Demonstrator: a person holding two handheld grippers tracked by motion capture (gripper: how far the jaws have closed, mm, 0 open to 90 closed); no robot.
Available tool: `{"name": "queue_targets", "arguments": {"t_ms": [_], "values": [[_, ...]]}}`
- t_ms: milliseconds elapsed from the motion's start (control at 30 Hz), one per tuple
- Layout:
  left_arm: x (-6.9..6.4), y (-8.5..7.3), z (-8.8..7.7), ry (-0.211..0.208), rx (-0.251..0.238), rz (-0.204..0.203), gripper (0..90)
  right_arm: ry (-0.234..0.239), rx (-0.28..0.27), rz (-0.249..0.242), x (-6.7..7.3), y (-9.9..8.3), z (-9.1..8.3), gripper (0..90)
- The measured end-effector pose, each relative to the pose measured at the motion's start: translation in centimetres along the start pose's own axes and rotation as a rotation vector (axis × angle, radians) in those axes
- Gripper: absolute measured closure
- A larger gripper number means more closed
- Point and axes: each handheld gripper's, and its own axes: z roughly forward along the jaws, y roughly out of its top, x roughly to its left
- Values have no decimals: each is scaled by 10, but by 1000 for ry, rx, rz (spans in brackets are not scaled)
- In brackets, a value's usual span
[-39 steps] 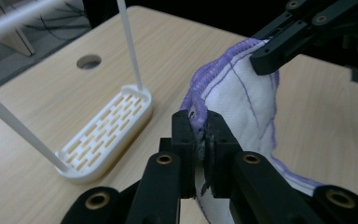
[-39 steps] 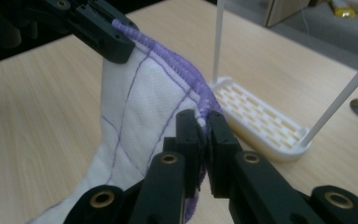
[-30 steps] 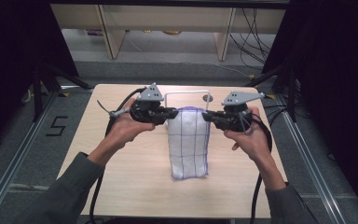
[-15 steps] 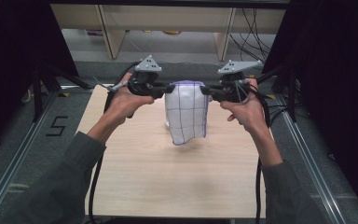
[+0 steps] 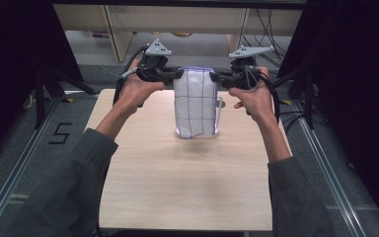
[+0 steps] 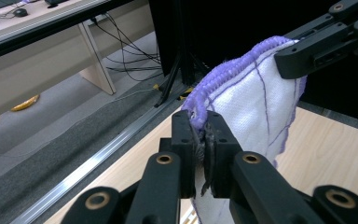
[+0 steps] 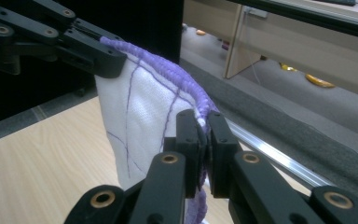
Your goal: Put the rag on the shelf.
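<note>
Between both jaws, white cloth (image 5: 194, 104) pinched, hanging above table (image 5: 187, 182)

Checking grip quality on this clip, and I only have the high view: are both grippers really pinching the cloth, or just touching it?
Observer: The left gripper has its jaws shut on the cloth, right at the purple stitched edge.
Operator: And the right one?
Observer: The right gripper is shut on the same purple edge at the other top corner.
Operator: Is the edge between them taut?
Observer: It runs between the two in a gentle curve, not a straight line.
</note>
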Motion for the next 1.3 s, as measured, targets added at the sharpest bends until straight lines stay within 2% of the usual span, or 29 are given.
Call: {"name": "queue_targets", "arguments": {"t_ms": [33, 67, 100, 167, 333, 367, 500, 567, 667, 733, 867, 900, 1000, 1067, 1133, 1300], "values": [[1, 1, 2, 4, 3, 1, 839, 2, -7, -11, -2, 1, 2, 859], [2, 2, 3, 7, 9, 9, 839, -15, -8, 0, -3, 2, 3, 859], [3, 3, 5, 10, 13, 11, 839, -25, -6, -11, -6, 3, 3, 859], [5, 5, 8, 11, 7, 4, 838, -29, -4, 14, -7, 5, 6, 859], [11, 10, 16, 17, -2, 5, 837, -48, -5, 15, -16, 12, 9, 859], [12, 12, 17, 23, -11, -10, 837, -53, -5, 33, -16, 13, 10, 859], [18, 17, 21, 29, -17, -17, 836, -61, -15, 33, -22, 19, 13, 859], [22, 20, 22, 31, -32, -34, 835, -60, -22, 39, -25, 22, 15, 858], [28, 24, 27, 46, -42, -48, 833, -65, -35, 48, -29, 26, 18, 858], [31, 25, 34, 68, -51, -50, 832, -86, -21, 52, -30, 28, 23, 858], [39, 19, 50, 67, -81, -93, 832, -118, -20, 54, -36, 29, 34, 856], [40, 18, 53, 67, -82, -98, 833, -130, -19, 47, -38, 28, 37, 856], [45, 11, 63, 71, -71, -119, 831, -149, -17, 70, -45, 24, 47, 854], [48, 8, 69, 80, -60, -117, 830, -159, -11, 94, -49, 22, 55, 853], [51, 4, 75, 74, -76, -121, 829, -166, -11, 110, -51, 20, 62, 853], [59, -8, 88, 95, -60, -124, 830, -182, 38, 97, -56, 17, 77, 852]]}}
